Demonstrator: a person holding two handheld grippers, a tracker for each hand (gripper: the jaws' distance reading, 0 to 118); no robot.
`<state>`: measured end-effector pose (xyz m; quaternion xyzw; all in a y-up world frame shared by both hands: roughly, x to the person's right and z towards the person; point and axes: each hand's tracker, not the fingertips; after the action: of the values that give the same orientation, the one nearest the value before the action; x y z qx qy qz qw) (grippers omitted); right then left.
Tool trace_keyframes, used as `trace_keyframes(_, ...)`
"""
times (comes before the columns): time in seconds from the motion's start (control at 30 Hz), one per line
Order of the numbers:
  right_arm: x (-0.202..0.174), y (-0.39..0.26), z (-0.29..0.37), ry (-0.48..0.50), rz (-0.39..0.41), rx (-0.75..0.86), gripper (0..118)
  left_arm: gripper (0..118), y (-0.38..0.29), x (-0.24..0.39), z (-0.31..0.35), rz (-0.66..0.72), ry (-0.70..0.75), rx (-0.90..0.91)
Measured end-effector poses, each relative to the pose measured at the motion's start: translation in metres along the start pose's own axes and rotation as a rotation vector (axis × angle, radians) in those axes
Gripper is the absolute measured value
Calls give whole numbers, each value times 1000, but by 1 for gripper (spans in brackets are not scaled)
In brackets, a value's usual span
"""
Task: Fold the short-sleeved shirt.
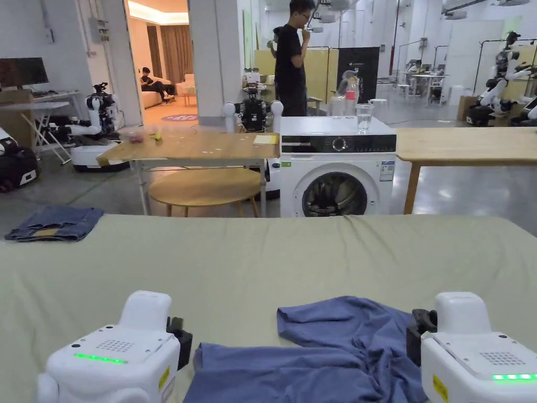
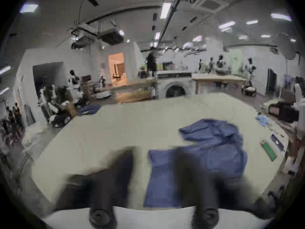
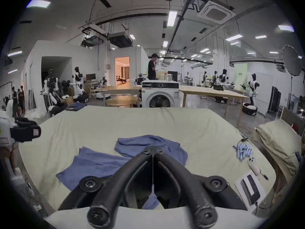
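A blue short-sleeved shirt [image 1: 335,351] lies crumpled on the olive bed sheet [image 1: 262,252] near the front edge. One flatter part reaches left and a bunched part lies to the right. My left gripper [image 1: 178,341] hovers just left of the shirt. In the left gripper view its blurred jaws stand apart, so the gripper [image 2: 155,155] is open, with the shirt [image 2: 214,146] ahead and to the right. My right gripper [image 1: 419,336] is at the shirt's right side. In the right gripper view its jaws meet at the tips, so the gripper [image 3: 152,150] is shut above the shirt [image 3: 99,163].
Folded jeans [image 1: 55,223] sit at the bed's far left corner. A pillow [image 3: 277,143], blue clips [image 3: 242,150] and a booklet [image 3: 249,189] lie along the right edge. Beyond the bed stand a washing machine [image 1: 335,173], wooden tables [image 1: 194,147] and a person [image 1: 291,63].
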<state>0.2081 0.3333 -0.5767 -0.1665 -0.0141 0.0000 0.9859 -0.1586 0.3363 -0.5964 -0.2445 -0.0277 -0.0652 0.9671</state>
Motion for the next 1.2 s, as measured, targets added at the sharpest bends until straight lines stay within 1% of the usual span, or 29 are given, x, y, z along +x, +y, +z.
trace_keyframes(0.03, -3, -1, 0, -4, 13, 0, 0, 0, -5, -5, -5, -12, 16, -36)
trace_keyframes(0.07, -4, -1, 1, -12, 16, 3, 0, 0, 1, -7, -19, 19, -11, 0)
trace_keyframes(0.1, -3, -1, 2, -7, 14, 5, 0, 0, 5, -9, -29, 29, -25, -12)
trace_keyframes(0.13, -1, -2, 2, 9, 9, 1, 0, 0, 9, -11, -42, 47, -43, -58)
trace_keyframes(0.23, 3, -4, 1, -3, 26, -5, 0, 0, 12, -15, -93, 116, -65, -179)
trace_keyframes(0.33, 15, -9, -4, -18, 24, -18, 0, 0, 15, -11, -159, 127, -101, -321)
trace_keyframes(0.4, 25, -13, -9, -25, 9, -29, 0, 0, 20, -5, -203, 118, -113, -407)
trace_keyframes(0.43, 30, -16, -12, -30, -1, -37, 0, 0, 21, -1, -220, 119, -93, -442)
trace_keyframes(0.47, 34, -19, -15, -36, -8, -44, 0, 18, 22, 4, -237, 87, -77, -469)
trace_keyframes(0.5, 39, -22, -19, -43, -13, -53, 0, 75, 25, 6, -255, 83, -88, -511)
trace_keyframes(0.53, 44, -25, -22, -49, -17, -61, 0, 110, 27, 7, -271, 103, -85, -547)
trace_keyframes(0.57, 48, -28, -25, -52, -19, -68, 0, 118, 27, 8, -285, 125, -104, -567)
trace_keyframes(0.6, 53, -32, -29, -60, -21, -79, 0, 116, 24, 10, -294, 147, -105, -592)
trace_keyframes(0.67, 63, -38, -36, -83, -13, -99, 0, 116, 22, 6, -311, 235, -64, -616)
trace_keyframes(0.7, 69, -42, -39, -99, -9, -109, 0, 113, 16, 4, -319, 298, -43, -643)
trace_keyframes(0.73, 74, -46, -42, -109, -13, -117, 0, 102, 11, 3, -326, 339, -42, -685)
trace_keyframes(0.77, 80, -49, -46, -112, -19, -127, 0, 84, 7, 3, -331, 354, -53, -731)
trace_keyframes(0.8, 86, -53, -49, -119, -25, -140, 0, 79, 3, 5, -336, 349, -58, -755)
trace_keyframes(0.83, 90, -57, -53, -133, -29, -151, 0, 73, 1, 9, -340, 314, -60, -782)
trace_keyframes(0.87, 95, -60, -58, -142, -30, -164, 0, 61, -2, 13, -343, 255, -33, -800)
trace_keyframes(0.9, 101, -65, -65, -146, -29, -181, 0, 47, 0, 17, -341, 213, -23, -780)
trace_keyframes(0.97, 109, -76, -82, -165, -17, -221, 0, 31, 10, 21, -336, 221, -44, -772)
trace_keyframes(1.0, 114, -82, -93, -163, -14, -256, 0, 0, 16, 23, -333, 198, -58, -761)
trace_keyframes(1.03, 118, -87, -106, -144, -29, -294, 0, 0, 21, 25, -330, 176, -76, -743)
trace_keyframes(1.07, 121, -92, -120, -130, -35, -327, 0, 0, 24, 25, -325, 189, -82, -730)
trace_keyframes(1.1, 122, -96, -132, -119, -26, -353, 0, 0, 28, 25, -322, 194, -103, -722)
trace_keyframes(1.13, 123, -100, -144, -102, -12, -378, 10, 0, 33, 33, -306, 181, -105, -703)
trace_keyframes(1.17, 123, -103, -153, -64, -15, -400, 42, 0, 36, 33, -300, 173, -105, -683)
trace_keyframes(1.2, 125, -105, -162, 2, -47, -432, 93, 0, 39, 32, -294, 174, -116, -668)
